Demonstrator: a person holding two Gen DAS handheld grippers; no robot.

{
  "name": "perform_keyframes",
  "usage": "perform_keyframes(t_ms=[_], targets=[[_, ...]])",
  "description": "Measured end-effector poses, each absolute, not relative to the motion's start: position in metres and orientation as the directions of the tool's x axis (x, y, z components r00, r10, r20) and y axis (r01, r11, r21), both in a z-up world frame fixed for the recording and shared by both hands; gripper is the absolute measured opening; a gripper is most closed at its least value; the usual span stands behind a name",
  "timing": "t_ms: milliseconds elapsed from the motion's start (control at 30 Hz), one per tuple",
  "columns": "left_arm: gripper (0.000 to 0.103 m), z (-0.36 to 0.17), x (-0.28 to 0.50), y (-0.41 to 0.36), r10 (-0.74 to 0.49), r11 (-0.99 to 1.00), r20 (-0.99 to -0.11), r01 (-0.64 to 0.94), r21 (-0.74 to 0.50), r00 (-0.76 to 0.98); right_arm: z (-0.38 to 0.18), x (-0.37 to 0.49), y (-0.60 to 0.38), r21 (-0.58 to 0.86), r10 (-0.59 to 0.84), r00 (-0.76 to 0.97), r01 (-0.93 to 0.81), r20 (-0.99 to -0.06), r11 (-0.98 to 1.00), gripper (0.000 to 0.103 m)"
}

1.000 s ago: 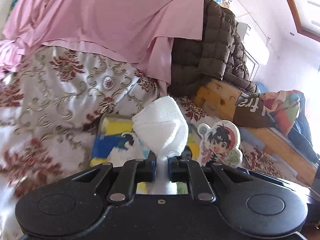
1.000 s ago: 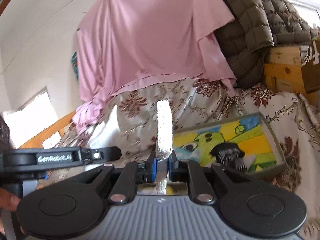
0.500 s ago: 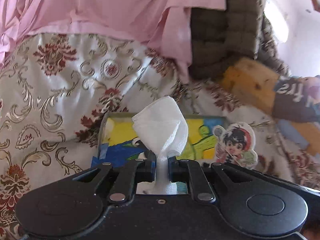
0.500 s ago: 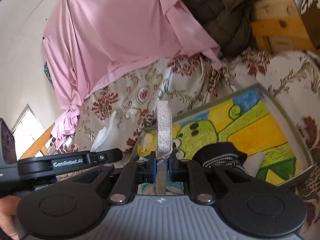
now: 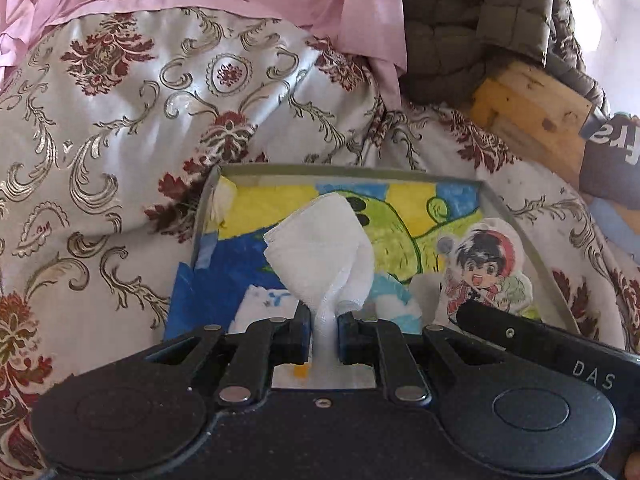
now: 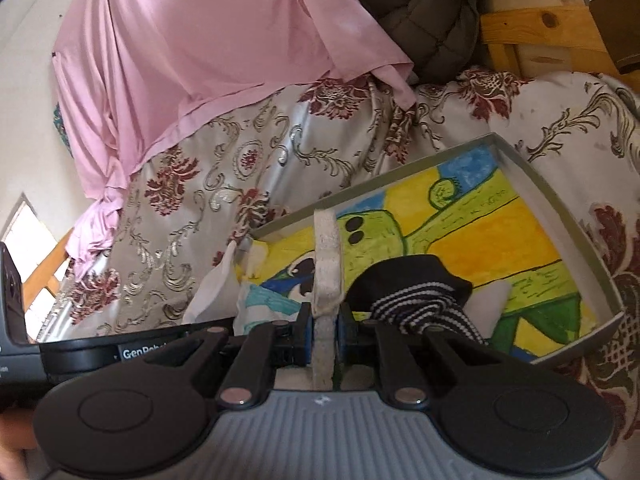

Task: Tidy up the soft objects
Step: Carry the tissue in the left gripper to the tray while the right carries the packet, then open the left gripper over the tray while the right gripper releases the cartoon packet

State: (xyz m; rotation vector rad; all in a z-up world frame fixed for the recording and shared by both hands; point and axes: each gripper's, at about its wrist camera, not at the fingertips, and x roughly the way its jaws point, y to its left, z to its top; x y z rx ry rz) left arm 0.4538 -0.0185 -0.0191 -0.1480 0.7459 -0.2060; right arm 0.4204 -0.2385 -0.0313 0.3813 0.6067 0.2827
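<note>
My left gripper [image 5: 324,330] has the white cloth [image 5: 322,252] pinched over the tray [image 5: 504,208]. Right gripper [image 6: 324,330] is clamped on a flat pad [image 6: 327,256] (striped sock [image 6: 416,300] at 3 o'clock).

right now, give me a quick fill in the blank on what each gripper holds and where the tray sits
1. The left gripper is shut on a ____ cloth.
2. The right gripper pinches a pad that stands ____.
3. The tray lies on a ____ bedspread.
4. In the tray lies a black sock with white ____.

Missing words: white; upright; floral; stripes
</note>
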Motion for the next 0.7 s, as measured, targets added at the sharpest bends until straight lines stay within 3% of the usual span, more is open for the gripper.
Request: perform_keyframes(t_ms=[333, 700], targets=[[0.020, -0.018, 0.454, -0.026, -0.216, 0.975, -0.670, 0.125, -0.181, 0.710, -0.027, 0.418, -0.244, 0.397, 0.330, 0.808, -0.131, -0.487, 0.908, 0.022], [0.057, 0.005, 0.433, -0.012, -0.193, 0.971, -0.620, 0.059, -0.230, 0.761, 0.000, 0.393, -0.249, 0.321, 0.278, 0.858, -0.142, -0.432, 0.937, 0.057]])
